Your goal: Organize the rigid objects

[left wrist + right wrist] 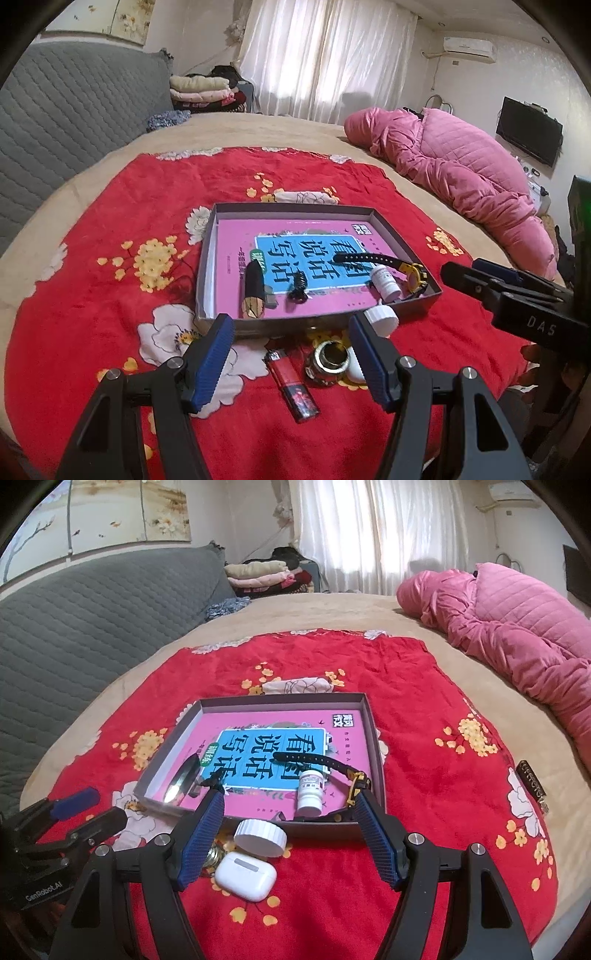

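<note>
A grey shallow box (402, 236) lies on a red floral blanket (129, 206) with a pink book flat inside it. On the book rest a black-and-gold tube (254, 291), a black hair clip (297, 290), a small white bottle (384, 282) and a black-and-yellow watch (413, 275). In front of the box lie a red lighter (291, 384), a round metal jar (327, 363), a white round tub (261, 837) and a white earbud case (245, 876). My left gripper (291, 325) hangs open above the lighter. My right gripper (290, 799) is open over the tub and case, holding nothing.
A pink quilt (517, 627) is bunched along the bed's right side. The grey padded headboard (74, 110) is at the left, with folded clothes (207, 90) behind. A small dark tag (532, 782) lies on the beige sheet right of the blanket.
</note>
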`<action>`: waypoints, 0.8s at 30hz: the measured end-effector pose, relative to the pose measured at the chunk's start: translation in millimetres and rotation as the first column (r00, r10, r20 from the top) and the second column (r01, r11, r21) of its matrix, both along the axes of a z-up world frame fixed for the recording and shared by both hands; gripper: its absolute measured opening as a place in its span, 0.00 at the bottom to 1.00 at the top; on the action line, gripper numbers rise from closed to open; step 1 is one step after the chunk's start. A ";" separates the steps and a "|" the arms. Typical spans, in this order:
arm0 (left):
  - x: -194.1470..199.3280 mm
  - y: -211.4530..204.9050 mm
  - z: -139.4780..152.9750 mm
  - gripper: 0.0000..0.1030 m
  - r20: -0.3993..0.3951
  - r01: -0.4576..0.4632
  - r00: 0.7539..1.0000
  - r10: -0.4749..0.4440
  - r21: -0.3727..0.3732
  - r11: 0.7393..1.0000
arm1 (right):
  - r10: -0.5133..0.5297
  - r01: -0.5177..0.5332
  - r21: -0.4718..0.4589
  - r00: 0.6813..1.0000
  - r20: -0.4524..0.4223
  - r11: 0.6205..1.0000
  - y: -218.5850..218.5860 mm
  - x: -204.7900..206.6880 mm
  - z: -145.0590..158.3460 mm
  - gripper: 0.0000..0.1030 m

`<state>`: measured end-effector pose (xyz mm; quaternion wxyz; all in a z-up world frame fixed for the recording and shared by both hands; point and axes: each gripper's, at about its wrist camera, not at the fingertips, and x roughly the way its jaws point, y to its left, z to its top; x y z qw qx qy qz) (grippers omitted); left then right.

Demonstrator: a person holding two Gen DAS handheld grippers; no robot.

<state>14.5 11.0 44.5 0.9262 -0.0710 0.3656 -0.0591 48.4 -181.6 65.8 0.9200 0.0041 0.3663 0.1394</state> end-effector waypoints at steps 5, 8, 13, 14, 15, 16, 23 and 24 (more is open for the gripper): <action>-2.1 1.2 -2.3 0.63 -0.012 -0.003 1.000 0.003 -0.003 1.000 | 0.006 -0.006 0.004 1.000 0.002 1.000 0.0 -1.8 -0.1 0.72; -2.0 1.5 -3.9 0.63 -0.021 -0.008 1.000 0.008 -0.008 1.000 | 0.005 -0.005 0.008 1.000 0.002 1.000 -0.2 -1.7 -0.4 0.72; -1.7 -0.2 -5.2 0.63 -0.030 -0.007 1.000 0.007 -0.005 1.000 | -0.002 0.002 0.017 1.000 0.001 1.000 -1.3 -1.9 -1.1 0.73; -2.1 -0.9 -5.5 0.63 -0.031 -0.005 1.000 0.005 -0.004 1.000 | -0.005 0.005 0.020 1.000 0.001 1.000 -1.9 -2.0 -1.2 0.73; -2.3 -1.5 -5.7 0.63 -0.032 -0.003 0.999 0.003 -0.004 1.000 | -0.006 0.006 0.023 1.000 0.000 1.000 -2.3 -2.2 -1.5 0.73; -2.7 -2.1 -5.9 0.63 -0.033 -0.001 0.999 0.001 -0.003 1.000 | -0.007 0.007 0.025 1.000 0.000 1.000 -2.6 -2.6 -1.7 0.73; -3.7 -5.9 -7.8 0.63 -0.044 0.009 0.999 -0.009 0.004 1.000 | -0.002 0.002 0.032 1.000 0.001 0.999 -4.5 -3.8 -1.4 0.73; -4.0 -6.4 -7.8 0.63 -0.045 0.011 0.999 -0.011 0.005 1.000 | -0.001 0.001 0.034 1.000 0.001 0.999 -5.1 -3.7 -1.5 0.73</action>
